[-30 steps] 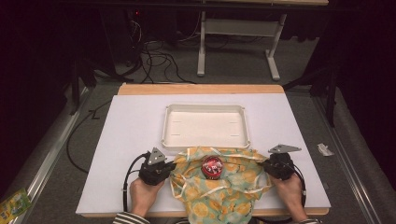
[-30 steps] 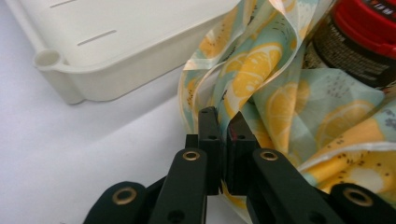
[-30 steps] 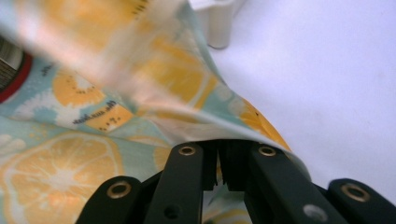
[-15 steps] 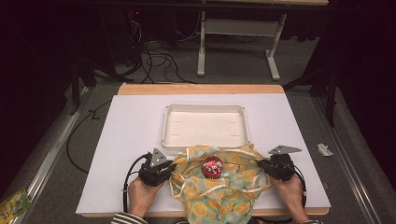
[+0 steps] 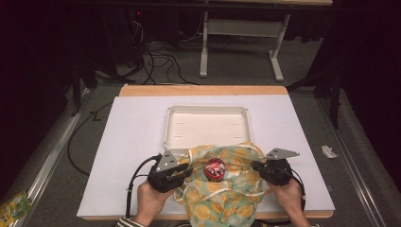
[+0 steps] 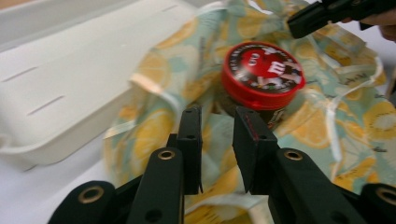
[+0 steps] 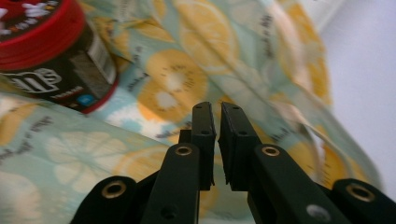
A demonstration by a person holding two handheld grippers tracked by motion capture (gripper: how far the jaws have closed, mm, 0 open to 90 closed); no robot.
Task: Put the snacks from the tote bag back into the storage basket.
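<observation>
A red-lidded candy tub stands on the lemon-print cloth beside an empty white tray. The left gripper is spread over the cloth; the right gripper is nearly pressed together, perhaps pinching cloth.

A: Cloth colours?
B: Pale teal ground, yellow-orange citrus slice print, cream trim.
A: Tin on it?
B: Red lid with white lettering and cartoon print, dark brown body, red base band.
A: Tray?
B: Plain off-white.
A: Counter?
B: White top, light wood edge.
A: Grippers?
B: Left gripper and right gripper both black, brass-coloured rivets on the jaws.
</observation>
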